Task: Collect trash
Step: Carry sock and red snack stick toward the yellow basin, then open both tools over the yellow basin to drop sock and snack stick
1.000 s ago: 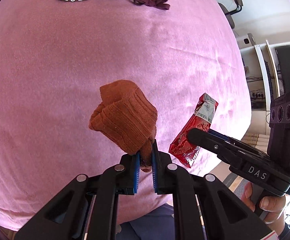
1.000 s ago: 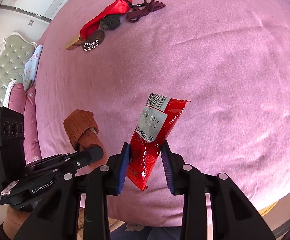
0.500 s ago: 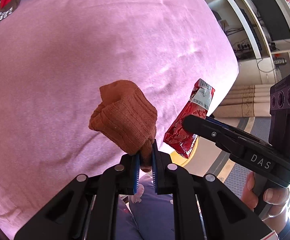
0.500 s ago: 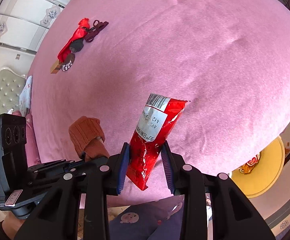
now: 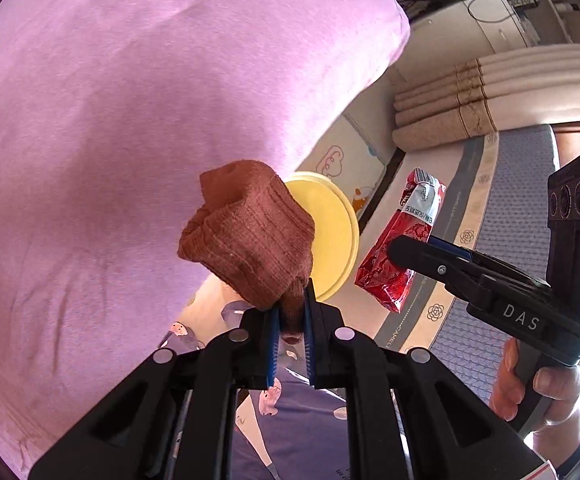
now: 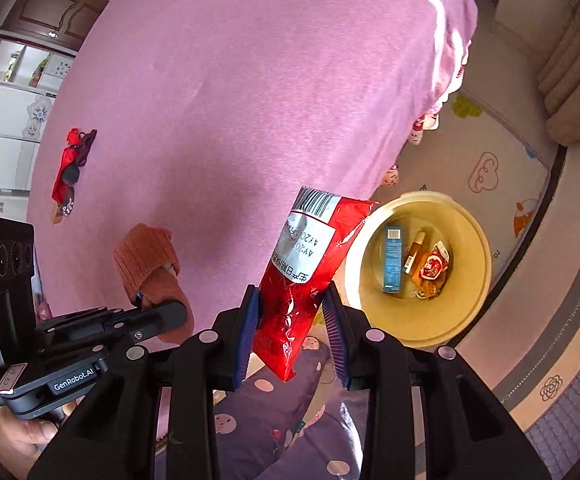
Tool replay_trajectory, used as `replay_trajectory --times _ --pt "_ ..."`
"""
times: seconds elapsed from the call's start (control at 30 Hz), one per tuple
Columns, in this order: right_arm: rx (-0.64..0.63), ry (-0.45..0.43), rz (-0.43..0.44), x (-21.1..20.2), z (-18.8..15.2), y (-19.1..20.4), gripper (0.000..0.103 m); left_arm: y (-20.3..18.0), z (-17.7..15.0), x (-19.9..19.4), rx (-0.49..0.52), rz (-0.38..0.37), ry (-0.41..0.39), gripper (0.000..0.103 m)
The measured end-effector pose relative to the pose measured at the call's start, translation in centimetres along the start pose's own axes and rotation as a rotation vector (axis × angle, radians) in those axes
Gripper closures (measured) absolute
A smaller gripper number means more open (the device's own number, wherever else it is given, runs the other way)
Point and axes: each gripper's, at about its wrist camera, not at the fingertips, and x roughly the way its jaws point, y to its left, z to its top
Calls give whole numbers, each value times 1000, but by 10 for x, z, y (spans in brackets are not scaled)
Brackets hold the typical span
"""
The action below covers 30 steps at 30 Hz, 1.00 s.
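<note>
1. While both grippers point steeply down past the edge of the pink velvety bedspread (image 6: 250, 92), each one carries something.
2. The left gripper (image 5: 291, 330) has its blue pads clamped tight on the cuff of a rust-brown ribbed knit sock (image 5: 250, 236), which stands bunched above the fingers.
3. The right gripper (image 6: 293, 332) is closed on a red crinkled foil snack wrapper with a white barcode label (image 6: 306, 272); the wrapper stands upright between the pads, its lower end poking out below them.
4. In the right wrist view a round pale-yellow plastic basin (image 6: 470, 312) sits on the floor just right of the wrapper, on a cream play mat with cartoon prints (image 6: 486, 168).
5. Inside the basin lie a slim blue carton (image 6: 392, 260), a small amber bottle (image 6: 415, 250) and a crumpled orange-red packet (image 6: 434, 268), side by side.
6. Far back on the bedspread a red folded item and some dark small things (image 6: 70, 168) lie together, well apart from both grippers.
7. A hand (image 5: 546, 392) grips the right tool's handle in the left wrist view.
</note>
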Motion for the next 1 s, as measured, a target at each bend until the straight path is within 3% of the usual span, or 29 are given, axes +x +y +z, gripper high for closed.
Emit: replay_trajectory --times 0.3,0.5,0.57,0.63,0.8,1.0 --pt "114 5 -38 -14 -24 -90 70 -85 2 67 155 23 129 92" --pt "139 -2 -38 -17 -31 -113 70 -111 2 88 213 38 178 91" --pt "145 -5 -65 -16 -32 -118 65 -120 4 92 234 50 180 81" --pt "159 -1 -88 -15 -34 -124 65 -125 6 95 253 76 176 49" --pt "201 8 -64 -16 -42 -136 64 -130 4 99 287 119 185 44" --pt "196 7 -52 -18 -44 -133 64 -118 0 98 249 132 184 43"
